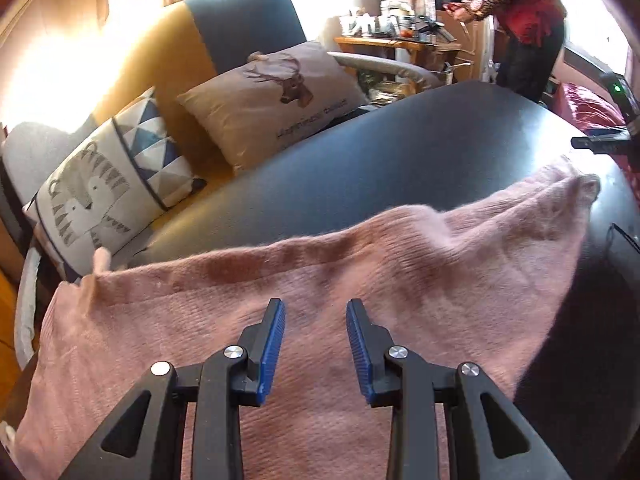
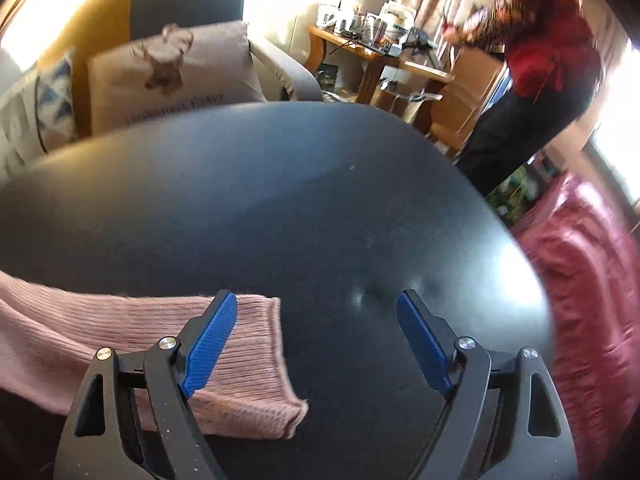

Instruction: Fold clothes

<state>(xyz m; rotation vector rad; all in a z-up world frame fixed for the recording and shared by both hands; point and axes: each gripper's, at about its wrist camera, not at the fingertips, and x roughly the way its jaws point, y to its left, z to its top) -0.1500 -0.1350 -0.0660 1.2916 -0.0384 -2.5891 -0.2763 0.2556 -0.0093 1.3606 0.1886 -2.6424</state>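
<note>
1. The left claw (image 1: 316, 320) is hovering over the pink ribbed knit garment (image 1: 320, 280), its blue-padded jaws standing narrowly apart and gripping nothing.
2. The right claw (image 2: 316, 316) is gaping wide and empty, its left pad just above the garment's ribbed cuff (image 2: 256, 360).
3. The garment is lying spread across the black padded surface (image 2: 280, 200).
4. Two printed cushions (image 1: 276, 96) are resting on the sofa beyond.

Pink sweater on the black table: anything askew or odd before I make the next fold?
The pink sweater lies rumpled, not flat; its far edge is wavy. One ribbed sleeve cuff sticks out sideways onto the black table. No damage shows.
</note>
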